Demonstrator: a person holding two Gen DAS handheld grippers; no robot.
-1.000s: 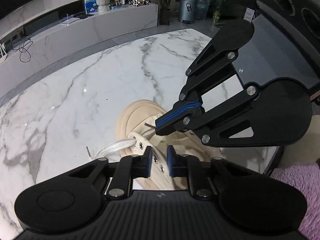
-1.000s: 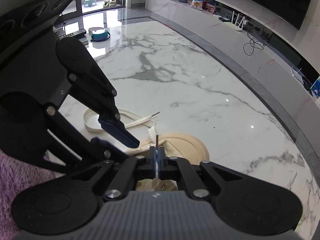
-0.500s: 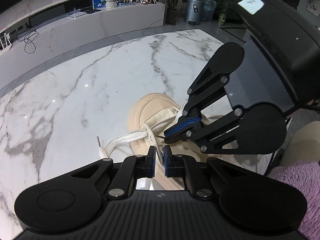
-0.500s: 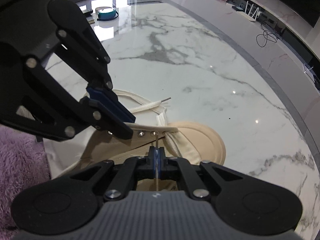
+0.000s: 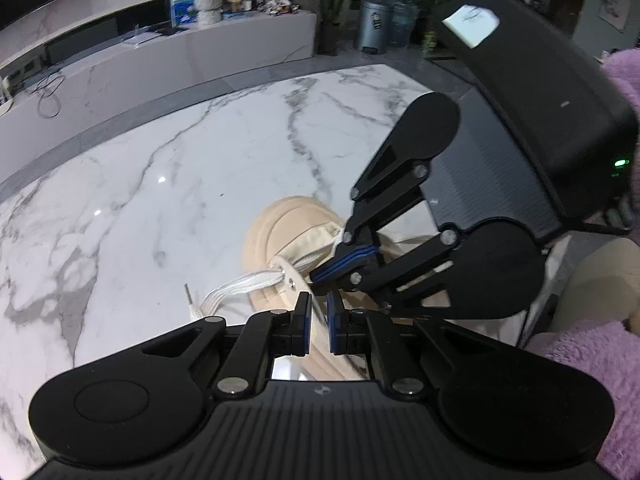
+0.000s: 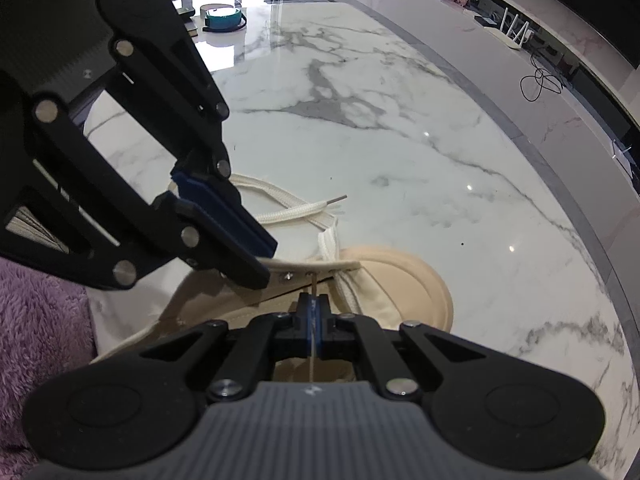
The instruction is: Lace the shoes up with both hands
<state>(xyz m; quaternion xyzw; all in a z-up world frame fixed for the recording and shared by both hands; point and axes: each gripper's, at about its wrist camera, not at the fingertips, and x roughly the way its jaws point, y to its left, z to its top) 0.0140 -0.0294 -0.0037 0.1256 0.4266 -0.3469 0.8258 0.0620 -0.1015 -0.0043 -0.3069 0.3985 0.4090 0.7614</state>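
A beige canvas shoe [image 5: 280, 232] lies on the marble table with its toe pointing away. My left gripper [image 5: 318, 314] is shut on the shoe's eyelet flap [image 6: 292, 270]; in the right wrist view it [image 6: 262, 274] comes in from the left. My right gripper [image 6: 314, 306] is shut on the thin tip of the lace, and the tip stands right at an eyelet [image 6: 309, 274]. In the left wrist view it [image 5: 316, 280] hangs over the tongue. The white lace's [image 6: 296, 212] other end lies loose on the table [image 5: 248, 282].
The white marble table [image 5: 160, 200] stretches wide beyond the toe. A purple fleece sleeve [image 5: 580, 360] is at the near right, also seen at the lower left [image 6: 40, 320]. A low cabinet [image 5: 200, 52] and a grey bin [image 5: 374, 26] stand far behind.
My right gripper has come down with the lace tip, from above the shoe to the eyelet. My left gripper's jaws have narrowed onto the eyelet flap.
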